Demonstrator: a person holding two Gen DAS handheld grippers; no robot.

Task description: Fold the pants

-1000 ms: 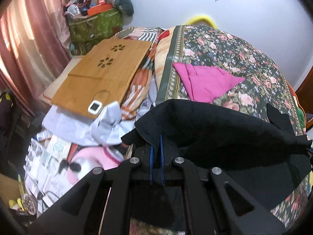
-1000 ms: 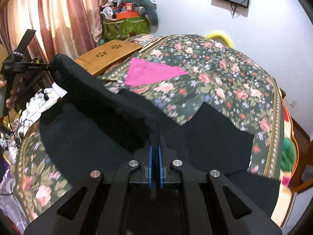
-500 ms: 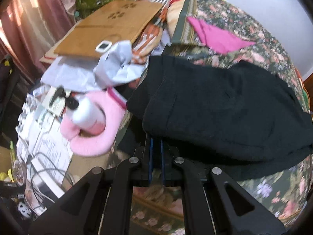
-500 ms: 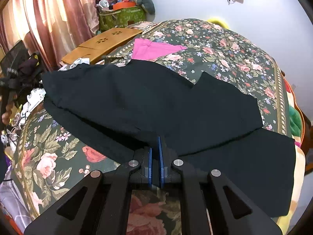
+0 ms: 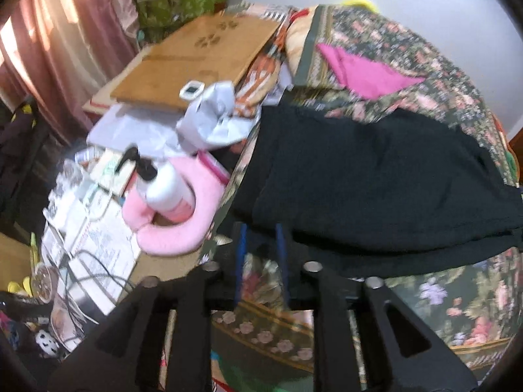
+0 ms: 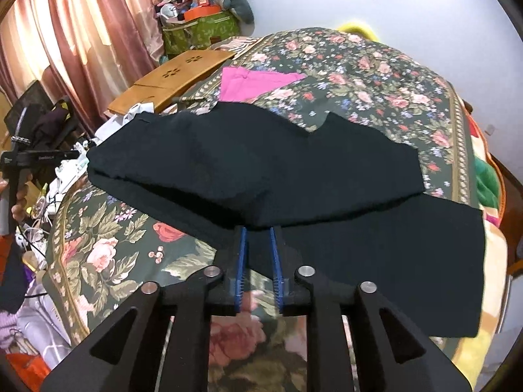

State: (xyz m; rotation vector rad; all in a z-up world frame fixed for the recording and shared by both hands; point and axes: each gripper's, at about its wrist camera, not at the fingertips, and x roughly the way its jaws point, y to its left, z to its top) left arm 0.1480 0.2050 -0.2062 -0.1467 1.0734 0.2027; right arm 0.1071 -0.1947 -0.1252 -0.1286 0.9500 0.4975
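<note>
The black pants (image 6: 261,170) lie folded over on the floral bedspread (image 6: 108,245), the upper layer set back from the lower layer's near edge. They also show in the left wrist view (image 5: 376,179). My right gripper (image 6: 258,232) is open, its blue-padded fingers just at the pants' near edge with nothing between them. My left gripper (image 5: 260,228) is open at the pants' left near corner, by the bed's edge. The left gripper's handle (image 6: 19,163) shows at the far left of the right wrist view.
A pink cloth (image 6: 251,81) lies farther back on the bed. Left of the bed are a wooden lap desk (image 5: 196,58), a pink neck pillow (image 5: 183,225) with a white pump bottle (image 5: 163,186), papers and cables. Curtains (image 6: 81,32) hang at left.
Both grippers lowered the lifted pants edge onto the bed, folding it over, then opened and let go. Both have drawn back slightly toward the near edge.
</note>
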